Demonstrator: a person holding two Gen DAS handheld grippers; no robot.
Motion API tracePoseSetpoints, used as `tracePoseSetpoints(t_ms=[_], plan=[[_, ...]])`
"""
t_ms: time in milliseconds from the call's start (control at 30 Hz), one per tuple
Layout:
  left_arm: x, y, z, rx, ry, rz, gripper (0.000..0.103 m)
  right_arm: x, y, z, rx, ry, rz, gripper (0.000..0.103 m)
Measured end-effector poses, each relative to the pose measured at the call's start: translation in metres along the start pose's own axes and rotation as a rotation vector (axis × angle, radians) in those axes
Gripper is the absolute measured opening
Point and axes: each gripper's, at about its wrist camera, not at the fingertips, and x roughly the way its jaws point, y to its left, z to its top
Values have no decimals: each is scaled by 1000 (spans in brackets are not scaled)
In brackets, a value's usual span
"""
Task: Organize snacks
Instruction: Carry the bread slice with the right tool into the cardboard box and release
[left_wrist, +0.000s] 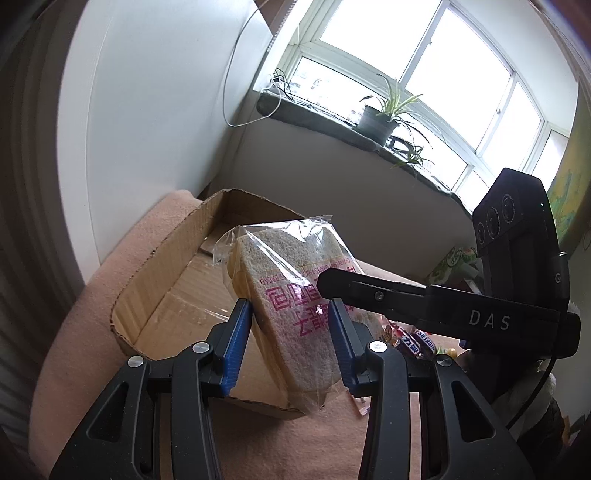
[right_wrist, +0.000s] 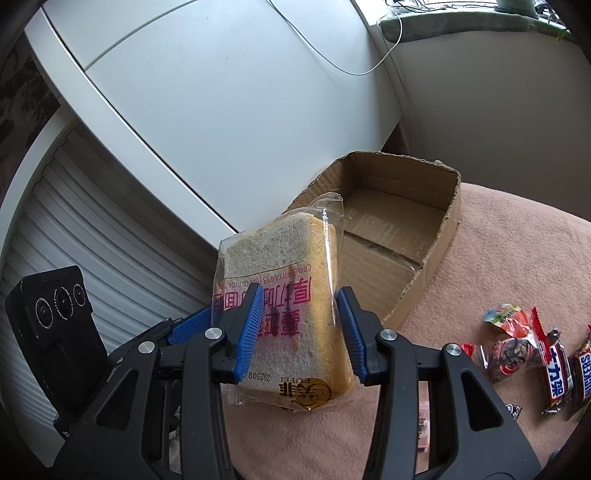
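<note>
because the wrapped toast pack (right_wrist: 291, 314) is soft and bulky, both the left claw (left_wrist: 290, 345) and right claw (right_wrist: 299, 330) pinch it partway closed from opposite sides, holding it tilted above the blanket, near the empty cardboard box (right_wrist: 439, 236) meant to receive it.

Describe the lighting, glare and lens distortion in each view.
Left wrist view: the window is blown out white, the bread packet catches glare streaks on its plastic, and fisheye bends the window frames. Right wrist view: light is softer and even, the cabinet edges curve, corners go dark.
</note>
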Motion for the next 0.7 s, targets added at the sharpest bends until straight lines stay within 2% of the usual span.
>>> tracePoseSetpoints(t_ms=[233, 400, 533, 600, 700], plan=[[9, 18, 4, -11, 7, 51, 40, 25, 2, 11, -6, 33, 18, 45], [11, 17, 6, 12, 2, 94, 40, 32, 4, 12, -17, 38, 24, 45], [9, 13, 5, 55, -10, 156, 40, 33, 2, 16, -7, 21, -15, 45], [5, 11, 3, 71, -22, 175, 40, 30, 0, 17, 1, 13, -20, 46], [-2, 6, 2, 103, -46, 206, 40, 21, -1, 17, -4, -4, -37, 55]])
